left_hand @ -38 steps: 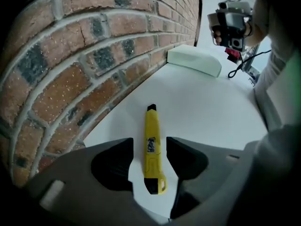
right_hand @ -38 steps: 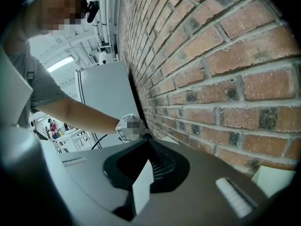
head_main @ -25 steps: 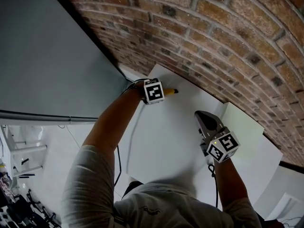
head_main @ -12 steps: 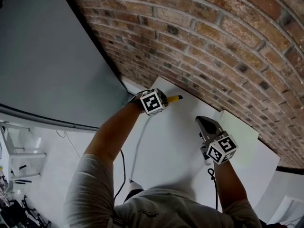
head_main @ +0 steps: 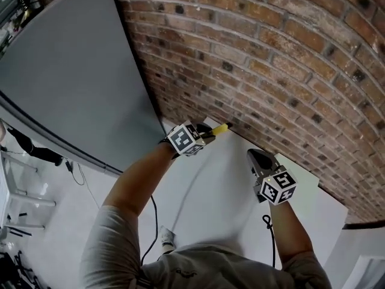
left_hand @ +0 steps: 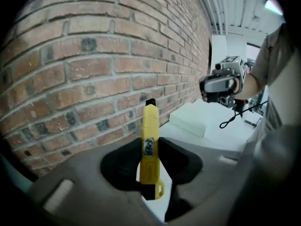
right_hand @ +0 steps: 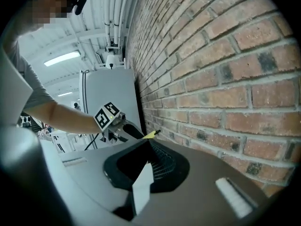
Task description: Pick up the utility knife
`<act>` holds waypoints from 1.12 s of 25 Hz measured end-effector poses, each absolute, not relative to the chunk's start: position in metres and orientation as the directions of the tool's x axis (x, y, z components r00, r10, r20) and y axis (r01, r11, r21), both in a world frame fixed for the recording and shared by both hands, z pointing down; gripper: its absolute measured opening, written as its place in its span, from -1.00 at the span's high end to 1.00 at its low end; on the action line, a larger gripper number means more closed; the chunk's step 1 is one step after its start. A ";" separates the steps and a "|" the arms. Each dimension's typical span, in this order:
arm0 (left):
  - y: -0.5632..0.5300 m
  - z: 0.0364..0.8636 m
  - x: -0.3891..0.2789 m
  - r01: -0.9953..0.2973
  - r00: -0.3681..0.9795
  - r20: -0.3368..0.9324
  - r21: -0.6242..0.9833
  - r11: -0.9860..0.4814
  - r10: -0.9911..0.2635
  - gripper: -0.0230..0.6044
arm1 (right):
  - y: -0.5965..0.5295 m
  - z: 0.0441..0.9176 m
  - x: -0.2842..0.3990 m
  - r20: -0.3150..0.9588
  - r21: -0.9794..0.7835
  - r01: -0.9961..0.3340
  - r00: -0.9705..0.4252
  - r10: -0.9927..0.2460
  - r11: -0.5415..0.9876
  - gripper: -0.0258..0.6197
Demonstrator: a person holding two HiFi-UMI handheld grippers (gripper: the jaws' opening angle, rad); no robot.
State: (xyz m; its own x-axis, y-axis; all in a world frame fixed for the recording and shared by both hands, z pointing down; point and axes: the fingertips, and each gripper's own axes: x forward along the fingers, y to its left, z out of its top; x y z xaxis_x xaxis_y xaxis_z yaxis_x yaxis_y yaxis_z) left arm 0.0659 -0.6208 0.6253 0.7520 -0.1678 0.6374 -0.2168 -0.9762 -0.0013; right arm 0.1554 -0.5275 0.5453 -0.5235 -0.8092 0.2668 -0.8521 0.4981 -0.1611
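Note:
The yellow utility knife (head_main: pixel 220 127) hangs in the air near the brick wall, above the far left corner of the white table (head_main: pixel 222 185). My left gripper (head_main: pixel 210 131) is shut on it. In the left gripper view the knife (left_hand: pixel 150 126) stands upright between the jaws, which clamp its middle, with its black tip toward the wall. My right gripper (head_main: pixel 257 155) hovers over the table's right side, jaws together and empty. In the right gripper view its own tips (right_hand: pixel 149 142) meet, and the left gripper (right_hand: pixel 134 132) with the knife (right_hand: pixel 151 134) shows beyond them.
A brick wall (head_main: pixel 271 71) runs close along the table's far edge. A pale green foam block (head_main: pixel 304 182) lies on the table's right end by the wall. A grey panel (head_main: pixel 66 83) stands at the left. Cables trail from both grippers.
My left gripper has risen off the table with the knife in it and tilted up toward the wall. The right gripper has also risen a little.

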 end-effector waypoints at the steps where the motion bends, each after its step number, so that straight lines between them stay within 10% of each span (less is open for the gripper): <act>1: -0.619 0.611 0.062 -0.228 0.766 0.616 -0.003 -0.974 -0.182 0.55 | -0.527 0.537 0.153 0.261 -0.150 -0.852 -0.523 -0.811 0.501 0.89; 28: -0.517 0.274 -0.070 -0.405 0.914 -0.006 0.038 -0.913 -0.406 0.55 | -0.498 0.283 0.083 0.096 0.001 -0.842 -0.537 -0.838 0.539 0.89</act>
State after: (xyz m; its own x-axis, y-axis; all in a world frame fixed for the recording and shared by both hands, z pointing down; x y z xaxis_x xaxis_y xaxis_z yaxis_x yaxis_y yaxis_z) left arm -0.0695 -0.5170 0.2741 0.9140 -0.4057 -0.0060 -0.4052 -0.9134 0.0382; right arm 0.0828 -0.4982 0.2827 -0.5367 -0.8383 0.0955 -0.8421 0.5393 0.0010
